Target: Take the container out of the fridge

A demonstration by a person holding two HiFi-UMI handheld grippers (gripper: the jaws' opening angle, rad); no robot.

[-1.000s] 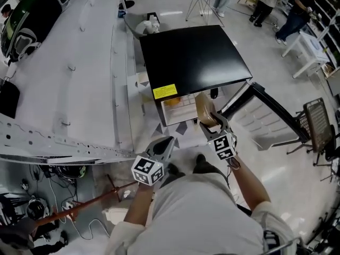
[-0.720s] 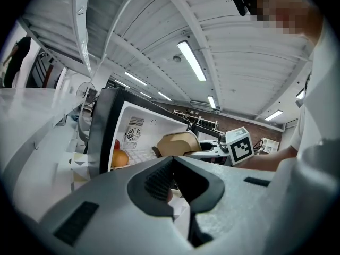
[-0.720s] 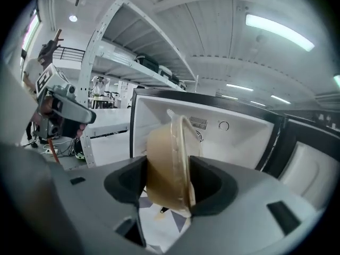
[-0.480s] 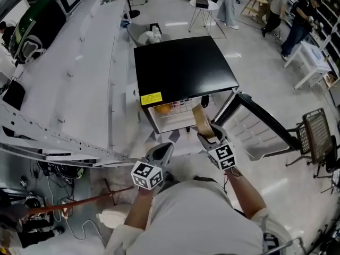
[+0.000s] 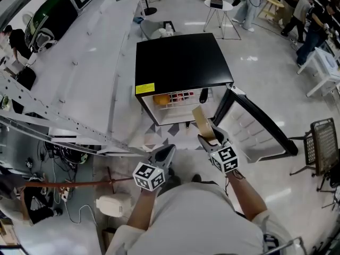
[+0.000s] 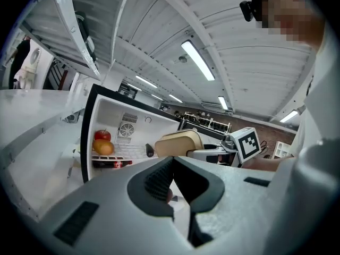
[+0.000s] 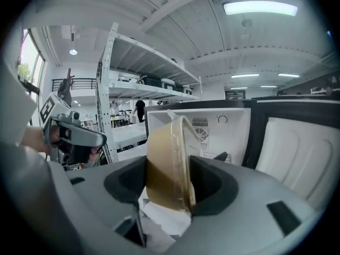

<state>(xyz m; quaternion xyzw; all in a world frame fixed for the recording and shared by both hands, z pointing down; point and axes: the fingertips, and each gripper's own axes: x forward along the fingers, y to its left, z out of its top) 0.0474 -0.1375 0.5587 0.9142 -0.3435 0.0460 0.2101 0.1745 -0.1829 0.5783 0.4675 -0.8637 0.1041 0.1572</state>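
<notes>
— Holding the container (image 5: pixel 201 120) in my right gripper (image 5: pixel 207 137): the jaws pinch the tan tub from both sides, and the tub stands on its edge with the lid facing sideways.
— Where is it relative to the fridge (image 5: pixel 180 62)?
— Outside, just in front of the open compartment, above the floor. The door (image 5: pixel 260 126) is swung open at my right.
— And your arms?
— My right forearm reaches forward from my body, and the gripper points at the fridge and a little downward. My left gripper (image 5: pixel 166 153) is beside it, nearer to my body, aimed the same way. Its jaws are pressed together with nothing between them.
— Anything inside?
— An orange (image 6: pixel 104 148) and a red apple (image 6: pixel 102 136) on the shelf.
</notes>
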